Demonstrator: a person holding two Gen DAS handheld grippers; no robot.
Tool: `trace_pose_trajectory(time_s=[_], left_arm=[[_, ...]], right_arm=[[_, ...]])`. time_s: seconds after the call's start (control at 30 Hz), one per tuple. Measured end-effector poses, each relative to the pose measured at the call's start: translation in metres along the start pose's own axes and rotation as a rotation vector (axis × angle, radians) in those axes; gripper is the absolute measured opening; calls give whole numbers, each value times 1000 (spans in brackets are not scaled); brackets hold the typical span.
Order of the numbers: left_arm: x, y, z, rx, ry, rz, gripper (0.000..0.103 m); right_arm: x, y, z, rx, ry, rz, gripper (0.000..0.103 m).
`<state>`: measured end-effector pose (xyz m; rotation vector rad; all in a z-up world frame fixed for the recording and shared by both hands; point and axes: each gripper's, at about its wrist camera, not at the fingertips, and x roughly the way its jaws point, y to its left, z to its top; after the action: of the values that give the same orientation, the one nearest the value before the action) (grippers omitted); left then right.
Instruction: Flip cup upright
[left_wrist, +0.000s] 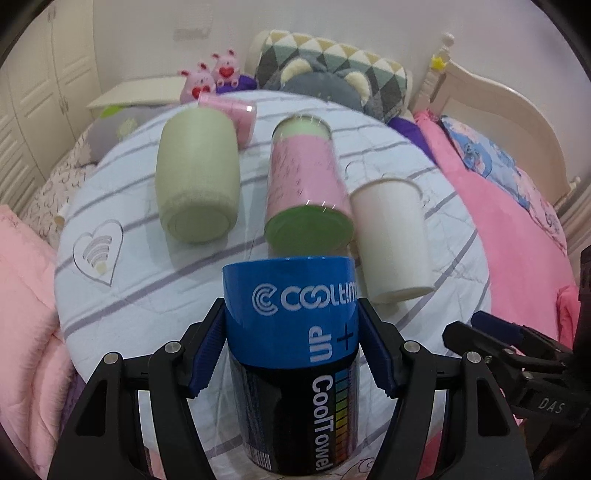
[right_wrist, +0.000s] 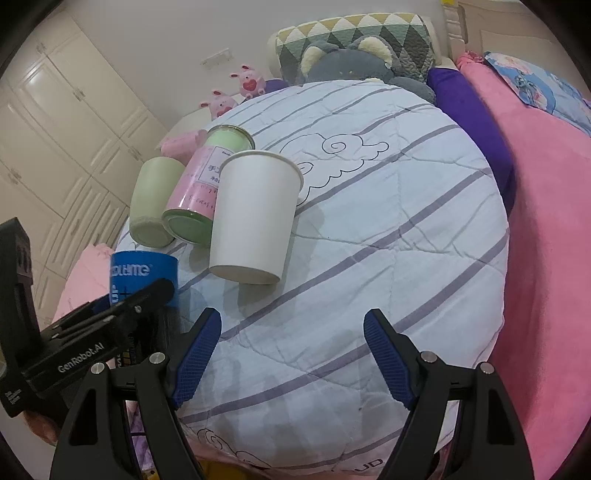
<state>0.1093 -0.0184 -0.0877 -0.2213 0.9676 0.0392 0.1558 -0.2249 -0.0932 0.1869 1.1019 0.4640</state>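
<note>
While the left gripper (left_wrist: 291, 347) pinches the blue can (left_wrist: 291, 332), the right gripper (right_wrist: 291, 354) is spread, and the light, bendy cup (right_wrist: 255, 218) lies on the quilt (right_wrist: 388, 240), best held gently by its sides.

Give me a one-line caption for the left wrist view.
Left claw grips the blue CoolTowel canister on the quilt.

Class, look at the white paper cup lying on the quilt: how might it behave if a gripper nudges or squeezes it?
The white paper cup lies on its side, so it probably rolls in a curve. Thin paper walls likely crumple under squeezing. The soft quilt may damp rolling.
</note>
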Motion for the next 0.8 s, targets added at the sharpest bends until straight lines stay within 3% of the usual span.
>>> trace_pose_trajectory(time_s=[0.43, 0.8], left_arm=[[-22, -8, 15, 35, -150, 3, 68], [-21, -17, -3, 99, -169, 55, 69]], right_arm=[[-11, -11, 0, 24, -33, -10, 81], [-14, -14, -8, 48, -34, -10, 81]])
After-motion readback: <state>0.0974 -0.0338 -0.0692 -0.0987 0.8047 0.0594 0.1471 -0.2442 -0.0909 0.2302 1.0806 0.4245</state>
